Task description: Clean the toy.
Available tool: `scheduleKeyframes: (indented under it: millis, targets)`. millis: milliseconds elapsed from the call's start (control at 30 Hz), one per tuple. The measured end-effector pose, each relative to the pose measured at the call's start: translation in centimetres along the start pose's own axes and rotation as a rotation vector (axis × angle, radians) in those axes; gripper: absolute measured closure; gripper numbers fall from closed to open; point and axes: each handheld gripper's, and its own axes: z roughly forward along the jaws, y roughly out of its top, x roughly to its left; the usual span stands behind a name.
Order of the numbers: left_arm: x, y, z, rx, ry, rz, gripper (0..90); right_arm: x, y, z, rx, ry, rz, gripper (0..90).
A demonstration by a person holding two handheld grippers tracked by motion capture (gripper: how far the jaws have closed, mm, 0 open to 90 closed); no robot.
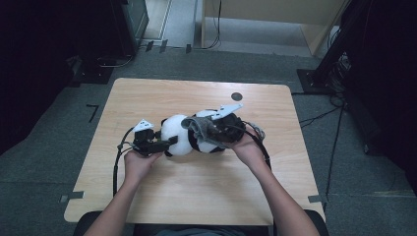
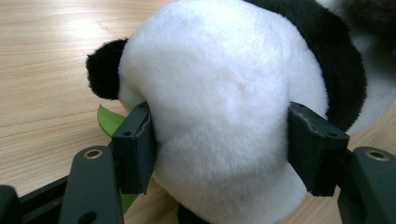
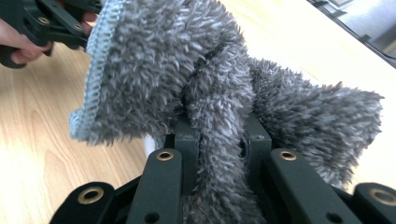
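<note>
Plush panda [image 1: 184, 135] lies near the centre of the high view on the wooden table [image 1: 162, 93], slightly below the frame's middle. Its long axis runs roughly left to right across the frame: white rounded end toward the left, black-and-white part toward the right; which end is the head I cannot tell. Left gripper [image 1: 164, 143] comes in from the lower left of that view and points right, along the same axis, meeting the toy at its left, white end. In the left gripper view the white fur [image 2: 219, 98] bulges up between the two black jaws; both pads [image 2: 135, 147] press into the plush, left one denting it, so the jaws pinch the panda's white end at a medium spread. A black ear-like tuft [image 2: 105, 67] sits at upper left of that view, and a green leaf-shaped piece [image 2: 109, 122] shows beside the left jaw. Right gripper [image 1: 209, 129] is over the toy's right half in the high view, angled toward the left. Its jaws are pressed nearly together on a fold of grey fluffy cloth [image 3: 205, 93], which rises out of them and fans across the upper frame; its knitted hem [image 3: 93, 56] is at upper left. In the high view the cloth [image 1: 196, 125] is draped on top of the panda, between the two grippers.
</note>
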Motion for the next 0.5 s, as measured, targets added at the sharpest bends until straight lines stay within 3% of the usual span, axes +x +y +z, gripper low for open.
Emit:
scheduleKeyframes:
  millis: [167,300,500]
  targets:
    - [0.2,-0.1,0.1,-0.007,-0.008,0.000,31.9,-1.6,-1.7,-1.5,0.002,-0.049,0.046,74.1]
    - [0.2,-0.1,0.1,-0.009,-0.007,-0.002,31.7,-2.2,-2.7,-1.8,0.001,-0.079,0.049,74.3]
    - [0.4,-0.2,0.1,-0.010,-0.018,0.001,31.4,-2.1,-2.6,-2.1,-0.014,-0.059,0.057,74.6]
